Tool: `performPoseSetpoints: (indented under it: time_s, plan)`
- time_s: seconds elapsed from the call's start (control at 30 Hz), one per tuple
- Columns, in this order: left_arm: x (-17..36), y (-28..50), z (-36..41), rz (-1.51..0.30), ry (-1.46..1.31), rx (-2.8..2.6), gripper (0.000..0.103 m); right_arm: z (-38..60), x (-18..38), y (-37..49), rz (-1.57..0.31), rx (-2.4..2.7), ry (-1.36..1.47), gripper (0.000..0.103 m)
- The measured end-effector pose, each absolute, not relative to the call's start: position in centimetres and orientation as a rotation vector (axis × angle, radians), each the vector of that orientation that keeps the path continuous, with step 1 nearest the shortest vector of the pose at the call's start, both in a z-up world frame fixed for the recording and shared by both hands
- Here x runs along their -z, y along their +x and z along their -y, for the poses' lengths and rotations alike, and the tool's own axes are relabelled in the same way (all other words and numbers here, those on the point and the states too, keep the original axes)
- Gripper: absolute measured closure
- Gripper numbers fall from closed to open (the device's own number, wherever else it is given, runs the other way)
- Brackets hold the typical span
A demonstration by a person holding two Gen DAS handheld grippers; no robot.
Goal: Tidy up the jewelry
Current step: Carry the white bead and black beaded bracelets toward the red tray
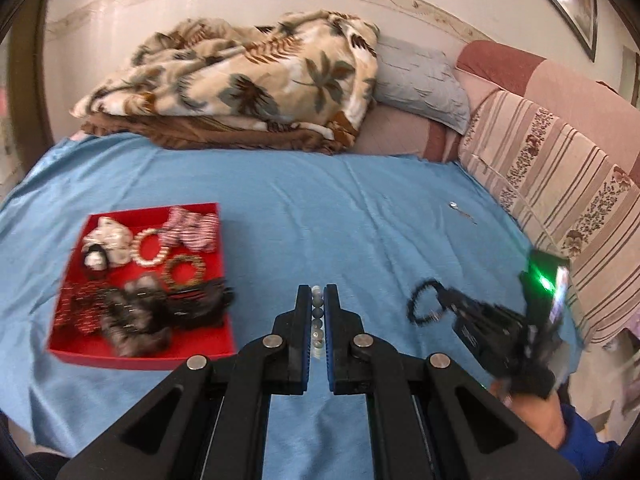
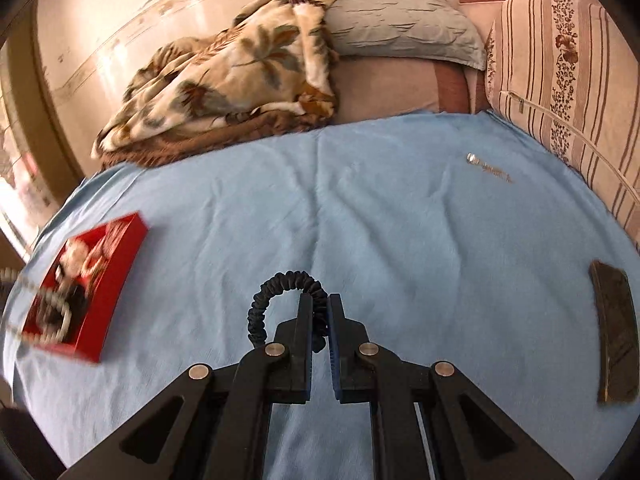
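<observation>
A: Two grippers, both loaded. Left wrist view: the left gripper [image 1: 318, 294] is clamped on a bead bracelet [image 1: 317, 314], the red tray [image 1: 138, 280] near left.

B: Right wrist view: the right gripper [image 2: 320, 304] pinches a black coiled hair tie [image 2: 280, 286] above the blue sheet [image 2: 400, 240]. Carrying step, seemingly; next, release over the tray, far left.

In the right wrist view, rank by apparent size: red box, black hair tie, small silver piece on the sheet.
1. red box
2. black hair tie, though it is nearer the camera
3. silver piece
</observation>
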State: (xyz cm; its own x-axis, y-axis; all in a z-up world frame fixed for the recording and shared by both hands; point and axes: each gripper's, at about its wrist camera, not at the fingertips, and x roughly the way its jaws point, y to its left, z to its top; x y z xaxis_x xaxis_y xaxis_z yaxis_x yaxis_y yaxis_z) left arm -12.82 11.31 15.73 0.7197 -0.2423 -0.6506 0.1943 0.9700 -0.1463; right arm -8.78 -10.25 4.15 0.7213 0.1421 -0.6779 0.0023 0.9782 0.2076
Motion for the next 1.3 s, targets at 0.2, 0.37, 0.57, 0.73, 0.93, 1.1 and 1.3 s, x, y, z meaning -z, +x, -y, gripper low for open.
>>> performPoseSetpoints:
  time_s: [0.2, 0.37, 0.57, 0.73, 0.93, 1.1, 1.3]
  plan:
    - [-15.9, -14.9, -14.3, -0.697, -0.051, 0.165, 0.098, 8.5, -3.3, -12.6, -0.800, -0.081, 0.148, 0.095]
    - [-15.7, -16.0, -16.5, -0.683, -0.049, 0.101, 0.098, 6.9, -4.0, -15.2, -0.796, -0.086, 0.132, 0.095]
    - [-15.6, -16.9, -18.0, -0.664, -0.045, 0.051, 0.097, 4.6, -5.6, -16.9, -0.781, -0.138, 0.094, 0.095]
    - [-15.4, -17.1, -18.6, -0.670, -0.048, 0.027, 0.097, 2.7, -6.7, -17.6, -0.759, -0.179, 0.071, 0.095]
    - [-15.4, -17.4, -18.4, -0.668, -0.036, 0.014, 0.097, 1.7, -6.9, -18.0, -0.753, -0.208, 0.055, 0.095]
    - [-15.3, -17.5, -18.2, -0.673, -0.029, 0.017, 0.098, 1.9, -6.8, -18.1, -0.754, -0.213, 0.065, 0.095]
    - [-15.2, -17.5, -17.7, -0.681, -0.003, 0.018, 0.097, 2.2, -6.6, -18.0, -0.758, -0.220, 0.082, 0.095]
